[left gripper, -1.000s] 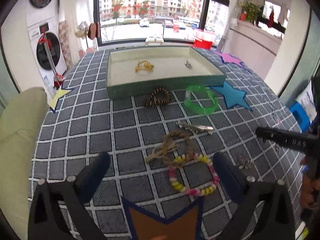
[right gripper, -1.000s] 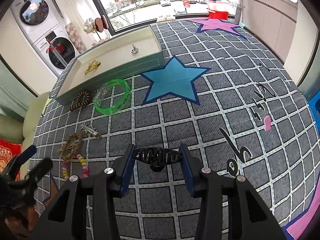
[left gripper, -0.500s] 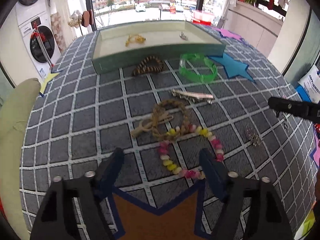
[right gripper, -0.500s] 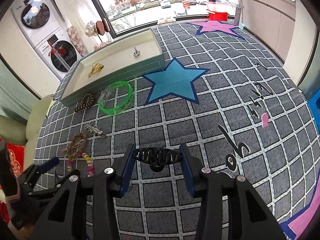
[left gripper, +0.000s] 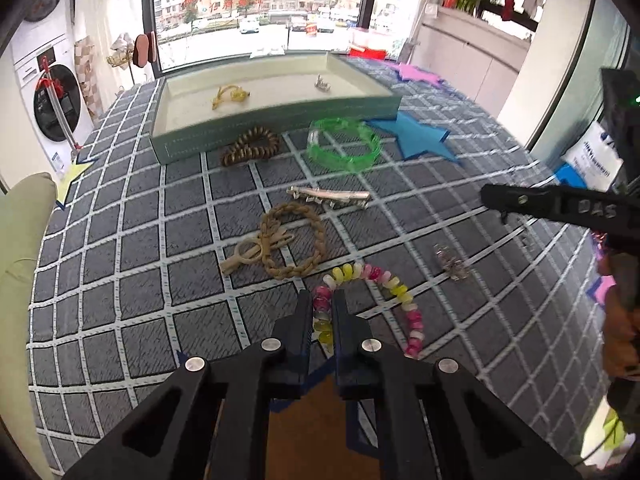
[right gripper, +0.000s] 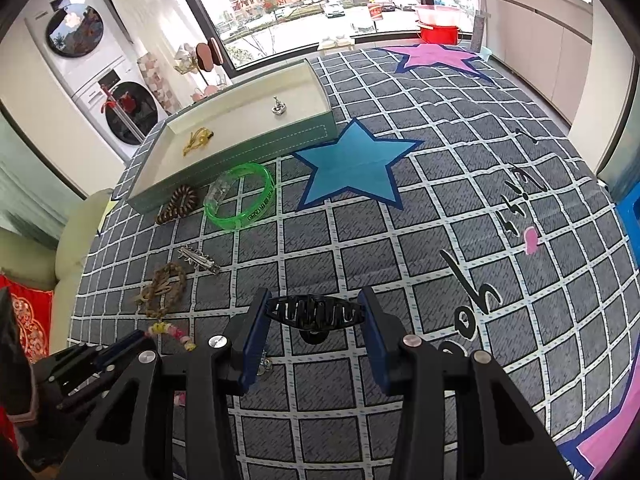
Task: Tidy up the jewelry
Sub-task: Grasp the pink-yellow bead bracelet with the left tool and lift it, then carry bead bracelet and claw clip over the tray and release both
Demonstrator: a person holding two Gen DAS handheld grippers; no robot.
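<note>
My left gripper is shut on the left side of a pink and yellow beaded bracelet that lies on the grey checked mat. My right gripper is shut on a black hair claw clip, held above the mat. A green tray at the far side holds a gold piece and a small silver piece. In front of it lie a brown bead bracelet, a green bangle, a silver hair clip, a tan braided bracelet and a small silver trinket.
A blue star is printed on the mat right of the tray. A pale cushion borders the mat on the left. Washing machines and a window stand beyond the tray. The right gripper's finger shows at the right of the left wrist view.
My left gripper has moved down to the beaded bracelet and closed from wide open onto it. My right gripper has kept its hold on the black claw clip with little movement.
</note>
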